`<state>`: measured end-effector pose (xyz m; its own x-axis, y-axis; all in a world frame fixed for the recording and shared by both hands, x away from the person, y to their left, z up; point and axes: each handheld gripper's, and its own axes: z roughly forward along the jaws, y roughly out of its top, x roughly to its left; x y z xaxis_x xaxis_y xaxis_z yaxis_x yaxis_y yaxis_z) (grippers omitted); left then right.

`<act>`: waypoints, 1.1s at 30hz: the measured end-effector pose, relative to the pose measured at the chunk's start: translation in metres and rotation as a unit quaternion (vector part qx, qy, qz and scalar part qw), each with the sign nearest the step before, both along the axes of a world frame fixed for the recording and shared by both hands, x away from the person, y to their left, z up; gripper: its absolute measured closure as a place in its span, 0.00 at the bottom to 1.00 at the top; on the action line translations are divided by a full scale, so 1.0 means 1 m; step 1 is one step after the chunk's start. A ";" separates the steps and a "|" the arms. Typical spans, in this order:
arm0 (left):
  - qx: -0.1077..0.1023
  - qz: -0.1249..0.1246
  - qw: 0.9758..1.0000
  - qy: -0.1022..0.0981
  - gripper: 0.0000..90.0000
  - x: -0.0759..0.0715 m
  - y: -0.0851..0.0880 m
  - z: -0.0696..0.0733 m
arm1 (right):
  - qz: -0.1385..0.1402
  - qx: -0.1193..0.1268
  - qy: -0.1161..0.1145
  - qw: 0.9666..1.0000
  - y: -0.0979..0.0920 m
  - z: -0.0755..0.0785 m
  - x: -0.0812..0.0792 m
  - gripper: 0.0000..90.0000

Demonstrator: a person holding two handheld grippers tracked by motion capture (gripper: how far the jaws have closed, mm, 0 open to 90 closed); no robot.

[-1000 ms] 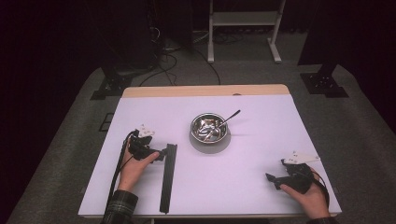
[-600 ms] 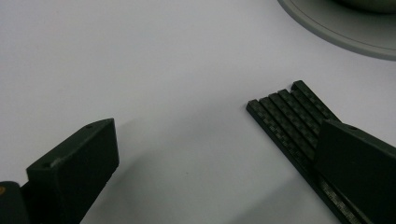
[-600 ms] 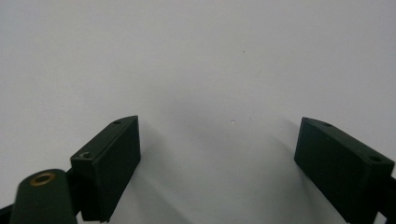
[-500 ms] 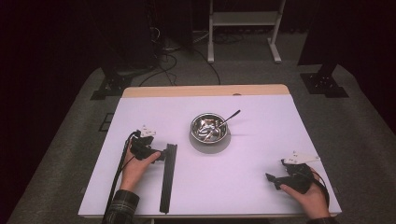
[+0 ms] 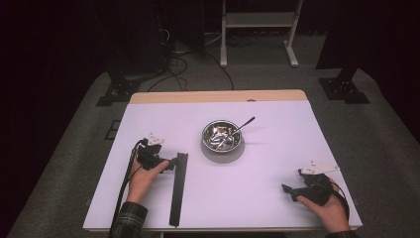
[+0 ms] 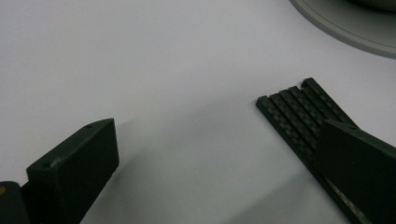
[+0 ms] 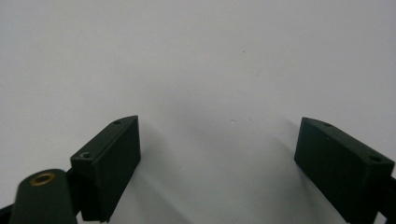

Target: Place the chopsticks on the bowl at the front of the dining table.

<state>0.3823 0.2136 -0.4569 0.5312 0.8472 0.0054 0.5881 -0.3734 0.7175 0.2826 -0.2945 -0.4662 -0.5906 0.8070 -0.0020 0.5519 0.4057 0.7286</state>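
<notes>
Clearly the left gripper is the one at work: it sits at the far end of the black strip, while the right gripper rests well apart near the table's right front corner, over bare white surface.

The strip lies flat with its long axis running from the front edge away toward the bowl, so it points roughly along the person's line of sight. Its far end lies just beside the left gripper, on that gripper's right. In the left gripper view the ribbed end of the strip runs under the right-hand jaw, and the left-hand jaw stands off on bare table; the jaws are wide apart and hold nothing. The gripper thus comes at the strip from its side, across the long axis, which suits a pinch across the narrow width.

For a grip, I judge the left gripper needs to shift right so that both jaws straddle the strip's end.

The right gripper's jaws are also wide and empty.

A spoon leans in the bowl.
</notes>
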 end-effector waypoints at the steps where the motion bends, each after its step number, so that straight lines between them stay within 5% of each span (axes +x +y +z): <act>1: -0.002 -0.003 1.000 0.001 0.00 0.000 -0.001 0.000 | 0.000 0.000 0.000 1.000 0.000 0.000 0.000 0.14; 7: -0.006 -0.005 1.000 0.000 0.00 -0.001 -0.005 -0.001 | 0.000 0.000 0.000 1.000 0.000 0.000 0.000 0.14; 17: 0.021 0.006 1.000 0.003 0.00 -0.001 -0.002 -0.003 | 0.000 0.000 0.000 1.000 0.000 0.000 0.000 0.14; 33: 0.012 0.006 1.000 0.005 0.00 -0.014 -0.002 -0.004 | 0.000 0.000 -0.001 1.000 0.000 0.000 0.000 0.14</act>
